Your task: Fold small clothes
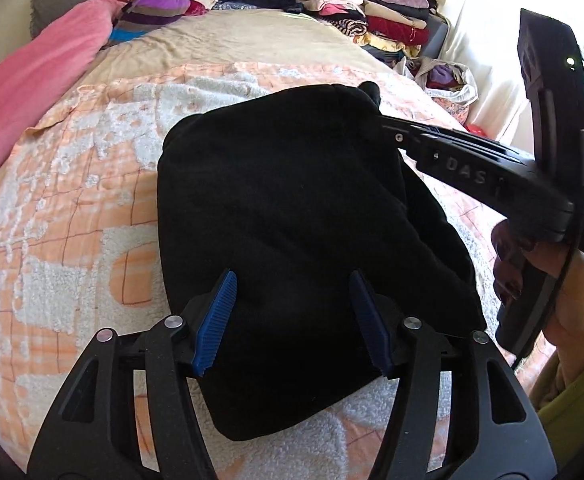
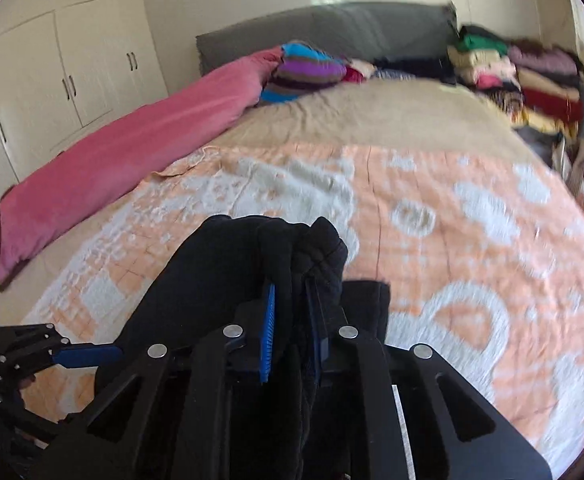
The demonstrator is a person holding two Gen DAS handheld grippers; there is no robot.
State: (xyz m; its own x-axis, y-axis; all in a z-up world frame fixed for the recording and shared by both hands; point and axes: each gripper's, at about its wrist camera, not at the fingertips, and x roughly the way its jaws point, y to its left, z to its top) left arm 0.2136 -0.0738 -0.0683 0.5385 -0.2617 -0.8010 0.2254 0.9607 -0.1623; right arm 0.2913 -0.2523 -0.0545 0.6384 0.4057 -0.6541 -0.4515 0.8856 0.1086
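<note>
Black garment point(image 1: 292, 240) on orange-white blanket point(image 1: 72, 184) on bed. Right gripper point(image 2: 290, 320) fingers clamped on its far corner; left gripper point(image 1: 292, 316) fingers apart over near edge. Folded clothes stack point(image 1: 372, 12) and pink duvet point(image 2: 132, 152) beyond.

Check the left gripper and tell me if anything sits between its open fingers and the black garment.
Nothing visible does. The left gripper hangs open directly over the black garment on the orange and white blanket, with only dark cloth between its pads. The right gripper is already shut on the garment's far corner.
</note>
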